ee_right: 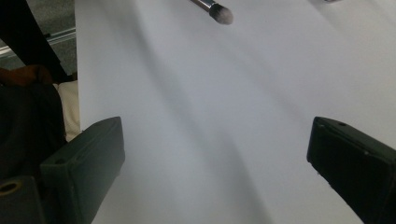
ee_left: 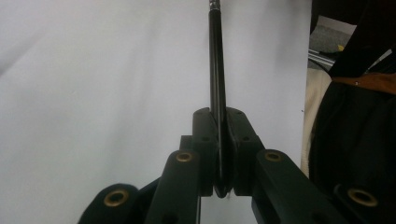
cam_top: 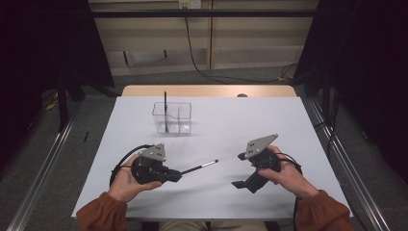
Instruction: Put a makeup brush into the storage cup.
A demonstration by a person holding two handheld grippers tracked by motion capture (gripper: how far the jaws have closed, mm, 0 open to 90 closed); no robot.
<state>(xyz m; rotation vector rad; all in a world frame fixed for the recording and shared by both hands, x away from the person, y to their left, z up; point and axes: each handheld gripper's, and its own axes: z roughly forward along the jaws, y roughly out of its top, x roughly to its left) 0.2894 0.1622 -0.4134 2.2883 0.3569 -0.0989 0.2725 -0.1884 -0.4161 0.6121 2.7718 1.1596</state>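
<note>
One brush [cam_top: 199, 167] in left claw [cam_top: 179, 174]

Two slim black makeup brushes: 1 [cam_top: 198, 168] near table center, 1 [cam_top: 165, 111] upright at 12 o'clock. One clear plastic divided organizer [cam_top: 172, 117]. Two black handheld grippers, at 7 [cam_top: 177, 176] & 5 o'clock [cam_top: 239, 169].

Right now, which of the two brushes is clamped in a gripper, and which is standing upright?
The brush with the silver ferrule is clamped level in the left gripper. The other brush stands upright in the clear organizer at the table's far side.
</note>
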